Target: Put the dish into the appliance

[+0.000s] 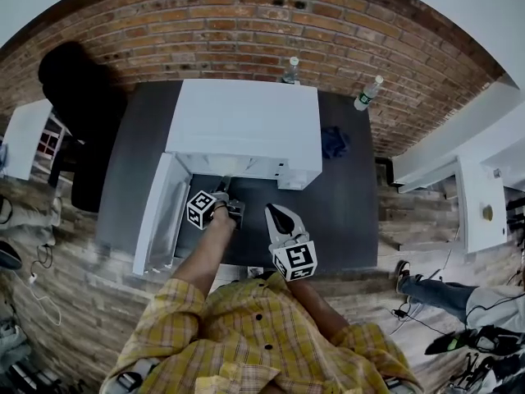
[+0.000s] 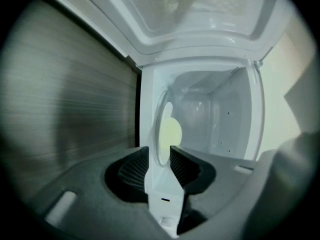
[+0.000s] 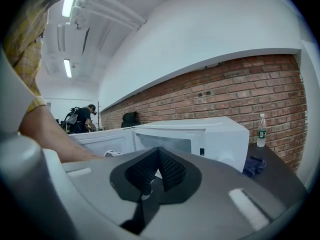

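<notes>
1. The dark surface carries the white microwave, and its door hangs wide open so there's room to reach in.
2. The left hand-held gripper sits at the microwave's mouth, jaws apart, gripping nothing I reckon. The right hand-held gripper idles out front, closed and empty.
3. The dish lies just inside the microwave, so it looks delivered.
</notes>
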